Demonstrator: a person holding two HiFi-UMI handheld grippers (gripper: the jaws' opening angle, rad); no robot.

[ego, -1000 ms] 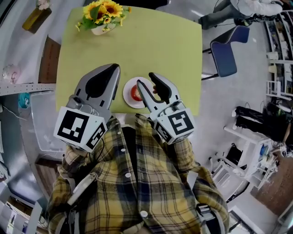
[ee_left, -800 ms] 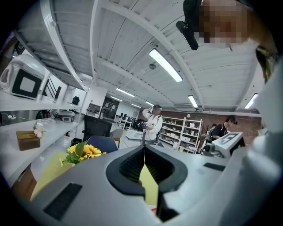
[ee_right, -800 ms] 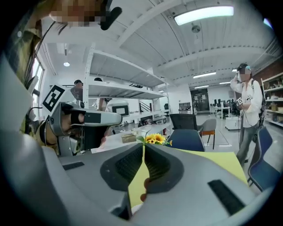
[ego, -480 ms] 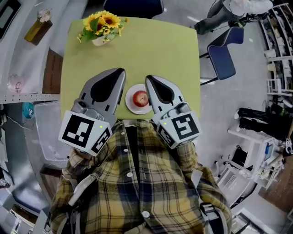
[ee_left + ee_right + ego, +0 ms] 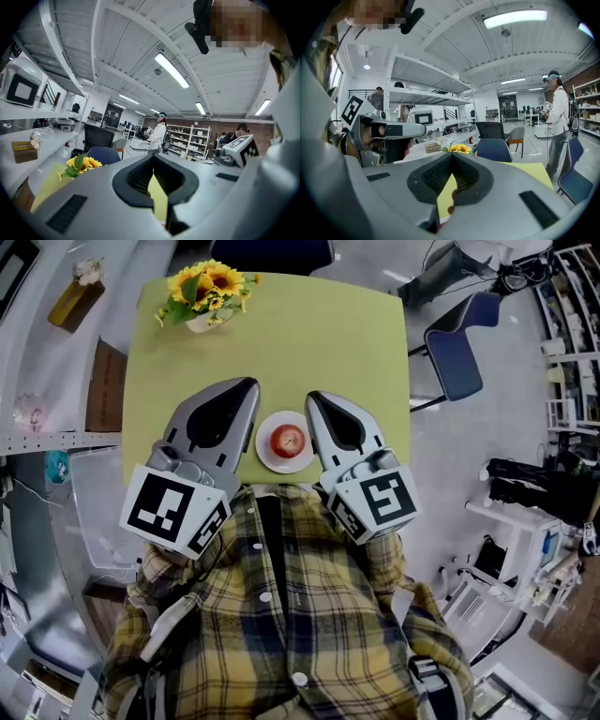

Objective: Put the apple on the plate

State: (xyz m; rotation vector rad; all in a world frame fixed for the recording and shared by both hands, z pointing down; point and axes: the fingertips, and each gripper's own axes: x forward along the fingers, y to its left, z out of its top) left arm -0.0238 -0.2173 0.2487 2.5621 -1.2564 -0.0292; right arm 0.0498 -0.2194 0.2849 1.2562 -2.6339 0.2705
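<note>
Now | left hand-held gripper (image 5: 242, 390): closed, empty | right hand-held gripper (image 5: 316, 399): closed, empty

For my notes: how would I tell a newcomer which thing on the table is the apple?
Find the yellow-green table. Near its edge closest to the person sits a small white plate. The apple is the round red thing on that plate, unlike the yellow sunflowers at the far edge.
</note>
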